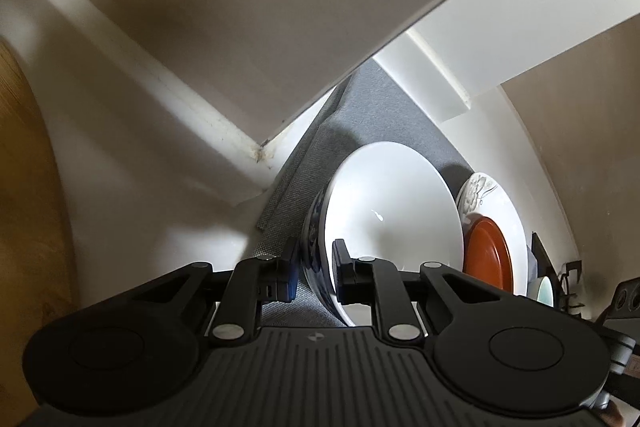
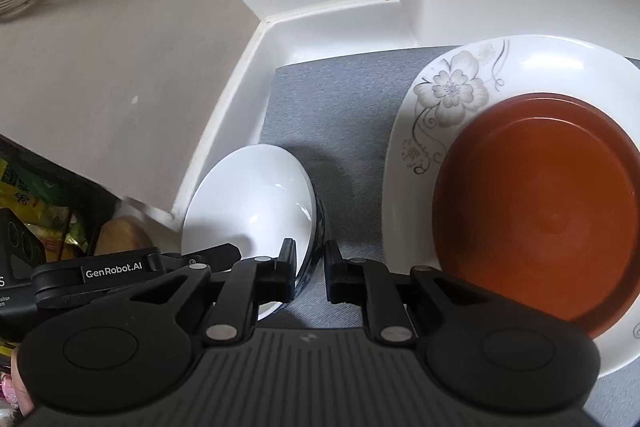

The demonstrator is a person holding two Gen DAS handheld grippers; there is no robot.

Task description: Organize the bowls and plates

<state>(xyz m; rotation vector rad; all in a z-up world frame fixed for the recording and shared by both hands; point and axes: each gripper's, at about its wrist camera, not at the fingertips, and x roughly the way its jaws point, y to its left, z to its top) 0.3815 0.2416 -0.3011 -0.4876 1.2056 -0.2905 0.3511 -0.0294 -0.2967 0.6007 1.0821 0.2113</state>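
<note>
A white bowl with a blue-patterned outside rests on the grey mat. My left gripper is shut on its near rim, one finger outside and one inside. In the right wrist view the same bowl sits at lower left, and my right gripper straddles its rim, fingers slightly apart; whether it grips is unclear. A red-brown plate lies on a white flowered plate to the right. Both plates also show in the left wrist view, the red-brown plate and the flowered plate.
White ledge walls border the mat at the back and left. A beige wall rises at left. Food packets and the left gripper's body lie at lower left. A wooden surface stands at far left.
</note>
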